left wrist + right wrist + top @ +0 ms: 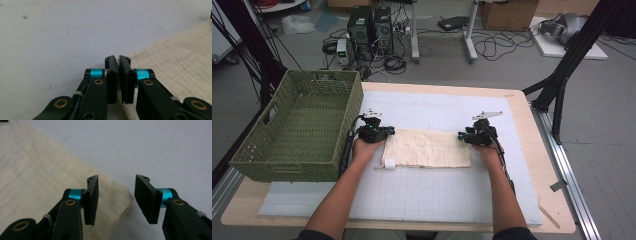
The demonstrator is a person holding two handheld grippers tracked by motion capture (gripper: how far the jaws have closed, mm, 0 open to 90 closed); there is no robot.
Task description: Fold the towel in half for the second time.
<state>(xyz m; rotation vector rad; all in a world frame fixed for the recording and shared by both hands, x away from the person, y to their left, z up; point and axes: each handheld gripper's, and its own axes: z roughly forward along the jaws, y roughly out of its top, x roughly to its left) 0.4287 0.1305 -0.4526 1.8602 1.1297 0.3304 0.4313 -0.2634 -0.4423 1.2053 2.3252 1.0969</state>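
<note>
Stood on a wooden table (542,150), under a white gridded mat (437,195). Sat at the mat's left edge: a green woven basket (302,125). Lay flat across the mat's middle, between both hands: a cream cloth (429,148), folded into a long strip. Clamped onto the cloth's far left corner: left gripper (118,60), jaws pressed together with the fabric edge pinched between them. Straddled the cloth's far right corner: right gripper (116,181), jaws parted, pads off the fabric. Rested at the strip's near left corner: a small white tag (389,163).
</note>
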